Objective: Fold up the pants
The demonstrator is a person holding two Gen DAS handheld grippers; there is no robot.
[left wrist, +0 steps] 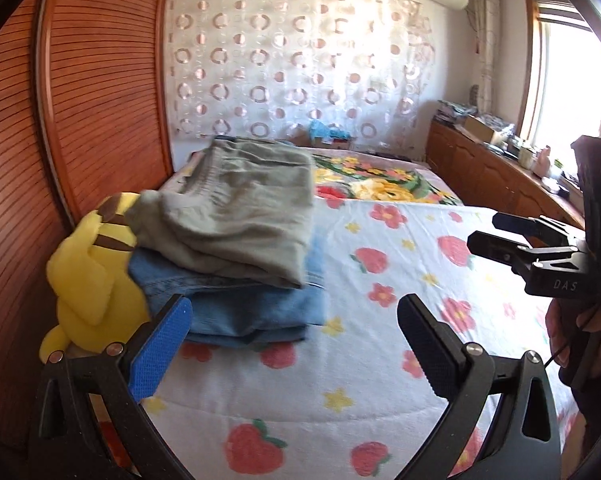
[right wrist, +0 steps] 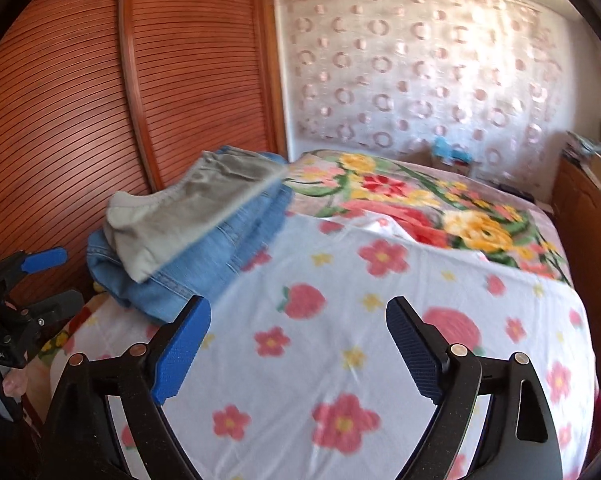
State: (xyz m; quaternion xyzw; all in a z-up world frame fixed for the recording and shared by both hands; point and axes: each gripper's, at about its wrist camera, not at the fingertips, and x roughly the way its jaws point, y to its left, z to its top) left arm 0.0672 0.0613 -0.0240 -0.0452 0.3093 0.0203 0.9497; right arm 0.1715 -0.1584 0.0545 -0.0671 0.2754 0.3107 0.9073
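Observation:
Folded grey-green pants (left wrist: 240, 208) lie on top of folded blue jeans (left wrist: 244, 308) in a stack at the left side of the bed. The stack also shows in the right wrist view, the grey pants (right wrist: 188, 216) above the jeans (right wrist: 204, 264). My left gripper (left wrist: 296, 336) is open and empty, just in front of the stack. My right gripper (right wrist: 298, 340) is open and empty above the flowered sheet (right wrist: 340, 320), to the right of the stack. The right gripper also shows in the left wrist view (left wrist: 488, 230); the left gripper shows in the right wrist view (right wrist: 56, 280).
A yellow plush toy (left wrist: 88, 280) sits against the stack's left side. A slatted wooden wardrobe (left wrist: 80, 100) stands close on the left. A floral blanket (left wrist: 380, 180) covers the far bed. A wooden cabinet (left wrist: 492, 172) with clutter runs along the right under the window.

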